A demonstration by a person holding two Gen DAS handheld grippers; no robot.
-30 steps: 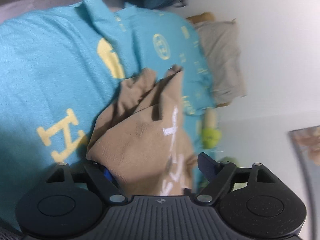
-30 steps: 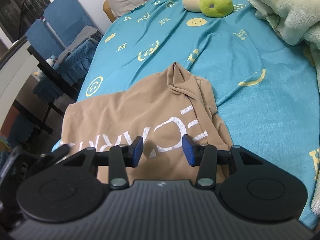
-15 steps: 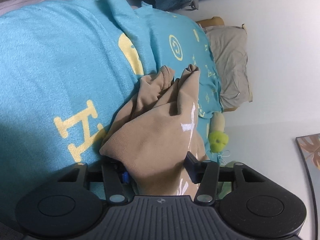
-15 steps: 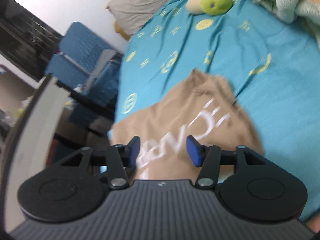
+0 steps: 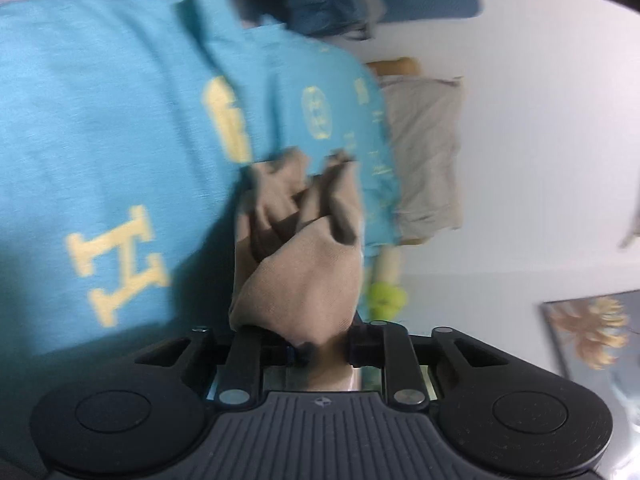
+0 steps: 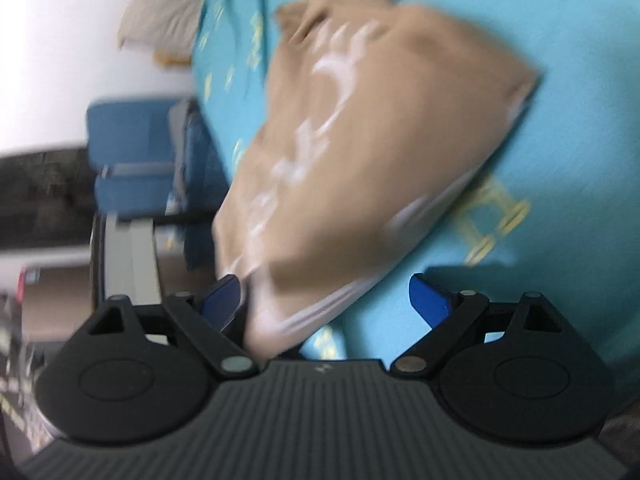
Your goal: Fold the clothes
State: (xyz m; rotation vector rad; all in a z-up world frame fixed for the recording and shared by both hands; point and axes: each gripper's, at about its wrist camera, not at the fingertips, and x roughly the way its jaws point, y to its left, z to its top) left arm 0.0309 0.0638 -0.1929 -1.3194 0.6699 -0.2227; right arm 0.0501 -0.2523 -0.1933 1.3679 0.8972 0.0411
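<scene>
A tan shirt with white lettering lies on a blue bedsheet with yellow prints. My left gripper is shut on a bunched edge of the shirt; its fingertips are buried in the cloth. In the right wrist view the tan shirt spreads across the sheet, blurred by motion. My right gripper is wide open, with a hem of the shirt lying between the blue pads, closer to the left one.
A grey pillow and a green plush toy lie at the head of the bed by a white wall. A blue chair with draped cloth stands beside the bed. A framed picture hangs on the wall.
My left gripper has closed tighter on the shirt. My right gripper has opened wide, rolled over and dropped to the shirt's hem. Both views are blurred by motion.
</scene>
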